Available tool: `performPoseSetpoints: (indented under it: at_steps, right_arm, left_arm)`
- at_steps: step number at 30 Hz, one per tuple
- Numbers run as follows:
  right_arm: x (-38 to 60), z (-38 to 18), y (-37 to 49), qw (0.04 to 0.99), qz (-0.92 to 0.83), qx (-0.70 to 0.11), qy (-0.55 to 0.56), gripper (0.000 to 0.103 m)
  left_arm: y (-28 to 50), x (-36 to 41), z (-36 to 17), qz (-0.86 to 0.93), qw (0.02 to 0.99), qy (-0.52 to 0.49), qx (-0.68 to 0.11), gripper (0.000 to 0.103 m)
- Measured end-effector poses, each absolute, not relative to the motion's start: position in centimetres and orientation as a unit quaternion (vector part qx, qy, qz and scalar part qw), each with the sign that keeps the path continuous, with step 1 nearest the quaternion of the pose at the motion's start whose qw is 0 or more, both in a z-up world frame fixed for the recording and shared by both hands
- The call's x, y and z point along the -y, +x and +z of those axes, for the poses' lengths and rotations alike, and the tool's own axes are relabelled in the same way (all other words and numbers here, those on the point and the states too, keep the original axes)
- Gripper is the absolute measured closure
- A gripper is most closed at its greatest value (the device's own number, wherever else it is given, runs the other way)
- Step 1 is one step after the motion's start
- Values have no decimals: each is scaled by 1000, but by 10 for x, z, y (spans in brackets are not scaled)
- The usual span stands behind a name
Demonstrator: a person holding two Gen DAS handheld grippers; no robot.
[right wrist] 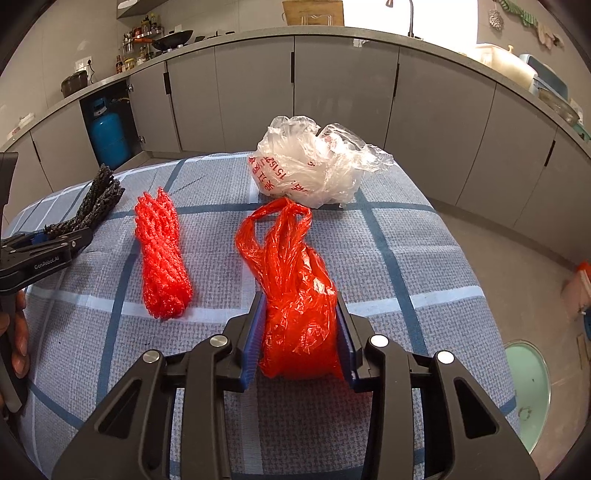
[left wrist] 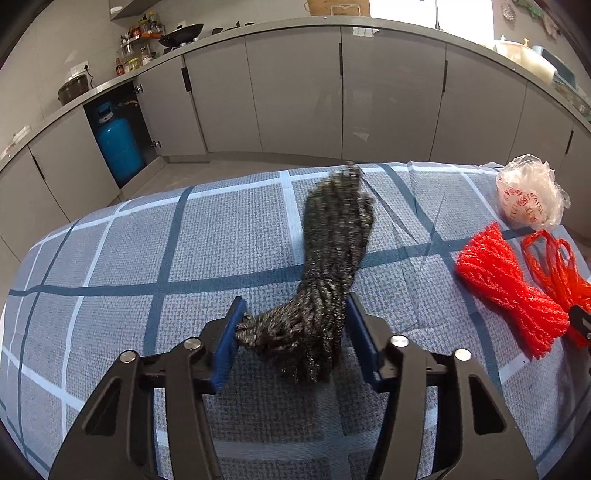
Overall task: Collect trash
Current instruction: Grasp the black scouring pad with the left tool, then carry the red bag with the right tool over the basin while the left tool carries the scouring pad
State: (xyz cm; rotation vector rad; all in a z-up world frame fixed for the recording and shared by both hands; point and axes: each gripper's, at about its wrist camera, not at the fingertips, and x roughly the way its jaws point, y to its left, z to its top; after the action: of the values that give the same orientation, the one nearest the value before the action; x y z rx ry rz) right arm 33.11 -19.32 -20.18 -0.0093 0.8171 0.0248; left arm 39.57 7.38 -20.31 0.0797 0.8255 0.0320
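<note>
Bright window (left wrist: 430,13) glare behind; fisheye-bent edges; black mesh (left wrist: 332,236) perhaps motion-blurred.

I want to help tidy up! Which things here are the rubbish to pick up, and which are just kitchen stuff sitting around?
Rubbish to collect:
- black net, between the left tool fingers
- red bag, squeezed in the right tool
- red net
- clear bag

Just sitting around:
- blue gas bottle
- frying pan
- checked cloth

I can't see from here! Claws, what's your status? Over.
Left claw around black mesh. Right claw squeezing red bag. Nothing blocking.
</note>
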Motion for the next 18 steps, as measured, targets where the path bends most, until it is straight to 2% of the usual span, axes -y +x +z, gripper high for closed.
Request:
performPoseSetpoints:
  at_steps: [2, 8, 18]
  right_arm:
    - [193, -202, 331, 917, 12, -398, -4, 67]
    - [193, -204, 333, 917, 11, -399, -6, 69]
    - [193, -201, 323, 920, 11, -391, -8, 77]
  left_arm:
    - [397, -75, -203, 11, 915, 36, -401, 62]
    - [398, -74, -204, -2, 915, 35, -403, 77]
    - [391, -70, -201, 2, 920, 44, -389, 80]
